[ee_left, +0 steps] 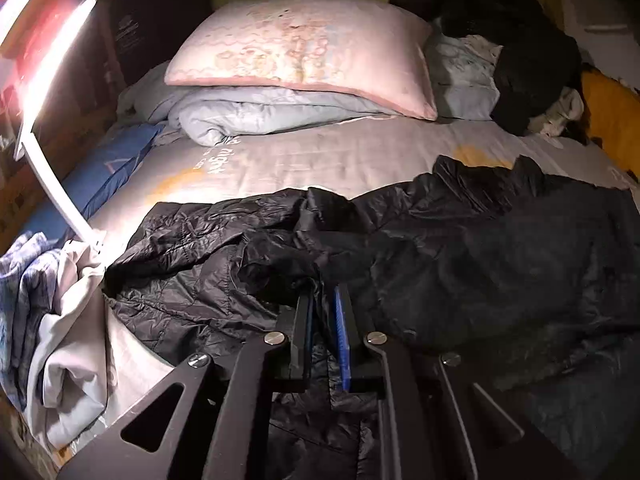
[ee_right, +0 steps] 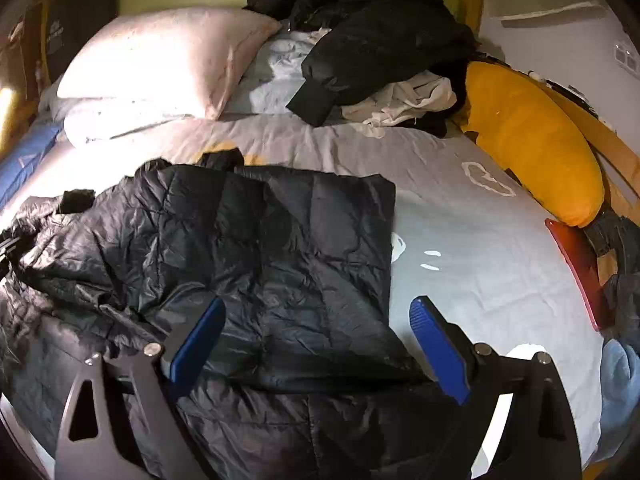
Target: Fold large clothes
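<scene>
progress: my black puffer jacket (ee_right: 280, 248) looks partly folded, its side nearer the orange cushion (ee_right: 532, 140) squared off; the side toward the pink pillow (ee_left: 304, 52) is left bunched.
jacket: crinkled, shiny, quilted, lying on the grey bedsheet (ee_right: 460, 208) below the pillow.
left gripper (ee_left: 324, 320): nearly closed, pinching a jacket fold.
right gripper (ee_right: 316, 344): wide apart, holding nothing, over the jacket.

Jacket (ee_right: 280, 260) hem beyond bottom edge
</scene>
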`<state>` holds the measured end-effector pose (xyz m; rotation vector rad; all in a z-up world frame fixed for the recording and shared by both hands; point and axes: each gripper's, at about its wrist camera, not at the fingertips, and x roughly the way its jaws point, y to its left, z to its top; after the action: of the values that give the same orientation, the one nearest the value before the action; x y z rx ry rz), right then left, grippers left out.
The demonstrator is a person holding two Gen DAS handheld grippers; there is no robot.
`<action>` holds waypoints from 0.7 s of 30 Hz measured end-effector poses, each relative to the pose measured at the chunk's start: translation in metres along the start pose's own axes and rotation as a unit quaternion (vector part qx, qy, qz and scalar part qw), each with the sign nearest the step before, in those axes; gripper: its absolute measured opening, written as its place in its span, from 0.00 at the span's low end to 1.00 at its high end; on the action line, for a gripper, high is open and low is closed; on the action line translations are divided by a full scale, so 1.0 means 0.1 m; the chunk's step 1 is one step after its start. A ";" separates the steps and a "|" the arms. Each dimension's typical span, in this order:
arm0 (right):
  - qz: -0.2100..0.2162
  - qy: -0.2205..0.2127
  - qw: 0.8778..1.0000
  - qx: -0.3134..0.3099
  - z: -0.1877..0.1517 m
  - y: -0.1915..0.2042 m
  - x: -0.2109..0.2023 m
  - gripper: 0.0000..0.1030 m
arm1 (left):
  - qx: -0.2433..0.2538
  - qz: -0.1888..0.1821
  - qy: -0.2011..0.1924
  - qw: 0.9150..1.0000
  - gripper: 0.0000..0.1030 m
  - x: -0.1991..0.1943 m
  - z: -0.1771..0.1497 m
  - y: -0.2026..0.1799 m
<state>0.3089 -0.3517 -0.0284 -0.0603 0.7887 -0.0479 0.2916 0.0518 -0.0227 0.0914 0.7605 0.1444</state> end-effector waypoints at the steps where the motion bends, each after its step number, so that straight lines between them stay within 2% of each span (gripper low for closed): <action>1: -0.001 0.004 1.000 0.002 0.00 -0.01 0.00 0.90 | 0.002 -0.002 0.001 1.000 0.14 0.04 0.02 -0.04; 3: 0.002 0.002 1.000 0.015 0.00 -0.05 -0.02 0.90 | 0.002 -0.006 -0.001 1.000 0.24 0.02 0.01 -0.04; 4: 0.010 0.003 1.000 0.021 0.00 -0.06 -0.03 0.90 | 0.000 -0.006 -0.001 1.000 0.36 0.00 0.01 -0.02; 5: 0.017 0.007 1.000 0.022 0.00 -0.06 -0.02 0.90 | -0.004 -0.005 -0.002 1.000 0.42 -0.03 0.00 -0.01; 7: 0.038 0.017 0.999 0.020 -0.01 -0.04 0.02 0.90 | -0.006 -0.019 -0.010 1.000 0.43 -0.10 0.01 -0.01; 9: 0.072 0.026 0.997 0.010 -0.02 0.00 0.06 0.90 | 0.006 -0.028 -0.021 0.999 0.49 -0.17 0.03 -0.04; 11: 0.107 0.047 0.993 -0.014 -0.02 0.09 0.16 0.90 | 0.009 -0.030 -0.036 0.999 0.64 -0.24 0.05 -0.04; 13: 0.115 0.072 0.990 -0.034 -0.04 0.15 0.29 0.90 | 0.009 -0.041 -0.040 0.998 0.70 -0.28 0.07 -0.03; 17: 0.030 0.125 0.990 -0.061 -0.13 0.21 0.68 0.90 | 0.020 -0.066 -0.014 0.998 0.76 -0.23 0.05 -0.05; 21: -0.006 0.148 0.989 -0.005 -0.09 -0.02 0.81 0.90 | 0.041 -0.058 0.025 0.997 0.76 -0.08 -0.02 -0.11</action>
<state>0.3597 -0.3597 -0.0917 -0.0682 1.0864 -0.0643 0.2855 0.0396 -0.0207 0.1214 0.8191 0.0051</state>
